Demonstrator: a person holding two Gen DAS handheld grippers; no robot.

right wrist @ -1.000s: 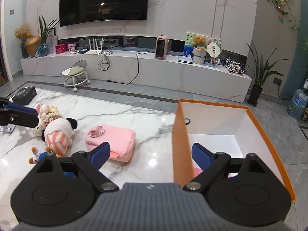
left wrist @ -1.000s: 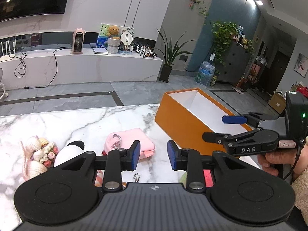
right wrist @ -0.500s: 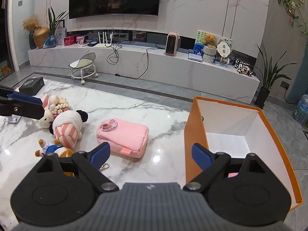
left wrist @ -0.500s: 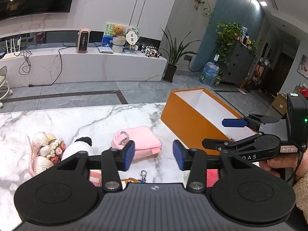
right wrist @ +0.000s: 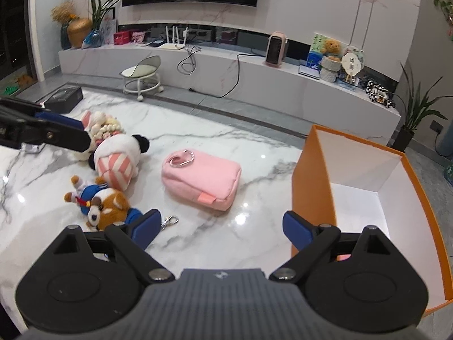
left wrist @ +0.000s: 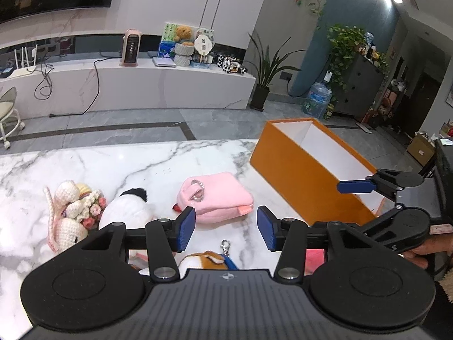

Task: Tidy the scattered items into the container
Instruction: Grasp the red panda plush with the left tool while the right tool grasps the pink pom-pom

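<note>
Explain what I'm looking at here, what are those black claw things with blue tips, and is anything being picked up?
They are two hand-held grippers, one in each of a person's hands, each with a camera looking along its fingers. One picture is from the left gripper, the other from the right gripper. Both are open and hold nothing. On the marble table lie a pink pouch, a panda plush, a brown plush keychain and a crocheted toy. To the right stands the orange box; something pink shows inside it, mostly hidden.
</note>
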